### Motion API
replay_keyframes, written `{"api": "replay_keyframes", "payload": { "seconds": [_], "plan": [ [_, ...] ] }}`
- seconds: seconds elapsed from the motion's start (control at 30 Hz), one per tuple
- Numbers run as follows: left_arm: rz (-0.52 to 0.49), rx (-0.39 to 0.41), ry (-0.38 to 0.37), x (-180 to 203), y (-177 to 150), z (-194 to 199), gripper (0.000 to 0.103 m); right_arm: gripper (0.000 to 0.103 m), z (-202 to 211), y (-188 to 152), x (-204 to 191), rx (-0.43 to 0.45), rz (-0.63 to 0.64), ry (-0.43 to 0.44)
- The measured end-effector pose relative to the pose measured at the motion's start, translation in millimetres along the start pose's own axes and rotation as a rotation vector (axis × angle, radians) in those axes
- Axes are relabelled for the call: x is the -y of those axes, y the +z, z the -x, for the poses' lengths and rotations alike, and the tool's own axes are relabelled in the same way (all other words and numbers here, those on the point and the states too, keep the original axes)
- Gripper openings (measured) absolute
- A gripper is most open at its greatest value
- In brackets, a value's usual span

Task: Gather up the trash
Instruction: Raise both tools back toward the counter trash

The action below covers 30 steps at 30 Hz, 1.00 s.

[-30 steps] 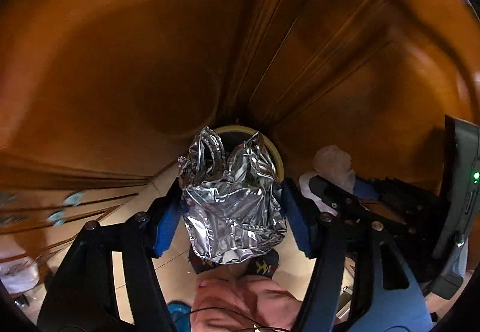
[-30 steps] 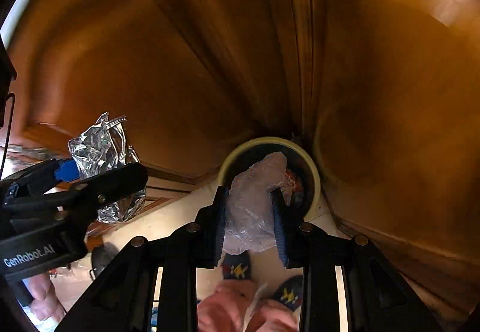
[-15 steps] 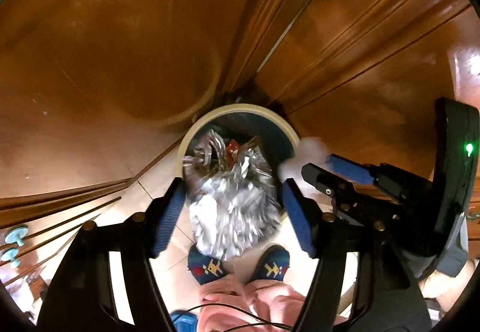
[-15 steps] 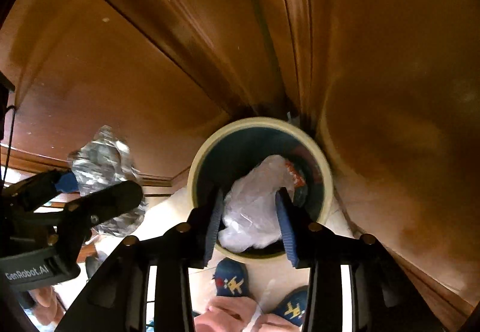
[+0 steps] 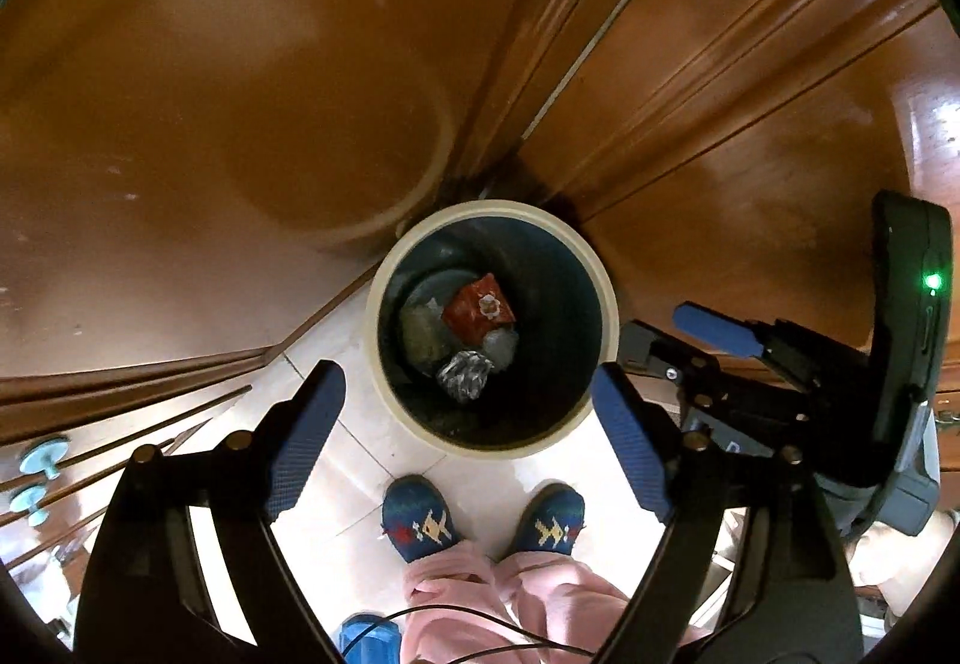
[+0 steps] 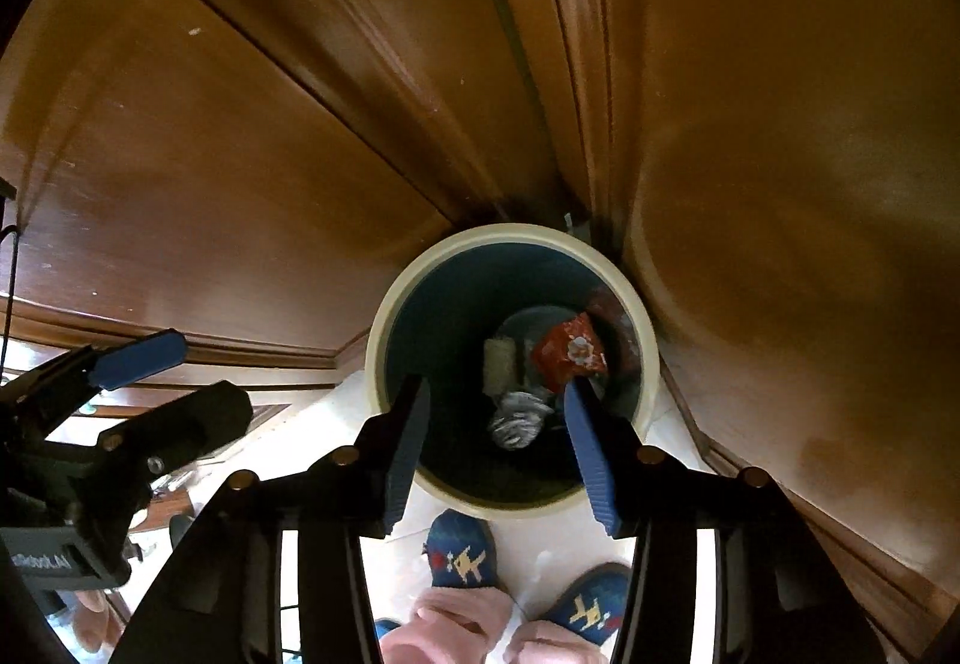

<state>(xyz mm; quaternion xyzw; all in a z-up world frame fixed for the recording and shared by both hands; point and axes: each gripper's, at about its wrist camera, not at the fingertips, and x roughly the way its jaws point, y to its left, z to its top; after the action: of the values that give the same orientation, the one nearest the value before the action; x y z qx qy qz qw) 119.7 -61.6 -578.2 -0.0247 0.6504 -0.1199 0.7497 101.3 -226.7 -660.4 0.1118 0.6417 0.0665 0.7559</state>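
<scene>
Above the round bin (image 5: 609, 304), both tools point steeply down at its mouth. The left gripper (image 5: 468, 427) has its jaws spread wide and opening further, with nothing between the two blue ribbed pads (image 5: 303, 439); only the bin's near rim and pale floor tiles (image 5: 354, 490) show in the gap. The right gripper (image 6: 495, 439) stands less wide, its jaws also opening, and nothing is pinched between them; it hangs just beside the left one, over the bin's near rim. The trash lies at the bottom of the bin, four pieces that can be counted: one crumpled ball of silver foil (image 5: 465, 376), creased and shiny, nearest the bin's near wall; one flat red wrapper (image 5: 480, 307) with a small white print, toward the far wall; one dull pale wad (image 5: 423, 331) left of the wrapper; and one greyish clear plastic scrap (image 5: 501, 343) between foil and wrapper. The bin is a smooth cylinder, cream on rim and outside, dark blue-green inside. It stands in a corner of glossy brown wood panels (image 5: 240, 64). Two blue patterned slippers (image 5: 420, 520) and pink trouser cuffs stand on the floor tiles just in front of the bin.
</scene>
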Motion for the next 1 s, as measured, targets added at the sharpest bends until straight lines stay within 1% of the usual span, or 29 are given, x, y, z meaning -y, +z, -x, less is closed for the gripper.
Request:
{"api": "replay_keyframes", "payload": {
  "seconds": [0.13, 0.23, 0.27, 0.33, 0.37, 0.73, 1.0],
  "plan": [
    [0.003, 0.013, 0.006, 2, -2, 19, 0.082, 0.048, 13, 7, -7, 0.001, -0.015, -0.005],
    [0.005, 0.026, 0.008, 5, -5, 35, 0.082, 0.048, 30, 8, -13, 0.008, -0.019, -0.004],
    [0.006, 0.031, 0.008, 6, -6, 42, 0.082, 0.048, 39, 1, -10, 0.011, -0.017, -0.004],
    [0.01, 0.041, 0.005, 10, -9, 57, 0.082, 0.048, 54, -1, -14, 0.017, -0.011, -0.002],
    [0.01, 0.044, 0.004, 12, -10, 64, 0.082, 0.048, 65, -3, -9, 0.019, -0.008, 0.0],
    [0.01, 0.078, 0.009, 40, -40, 157, 0.082, 0.048, 158, -25, -26, 0.038, 0.004, 0.002],
    [0.029, 0.157, 0.023, 58, -48, 240, 0.082, 0.048, 244, -34, -45, 0.076, 0.06, 0.025]
  ]
}}
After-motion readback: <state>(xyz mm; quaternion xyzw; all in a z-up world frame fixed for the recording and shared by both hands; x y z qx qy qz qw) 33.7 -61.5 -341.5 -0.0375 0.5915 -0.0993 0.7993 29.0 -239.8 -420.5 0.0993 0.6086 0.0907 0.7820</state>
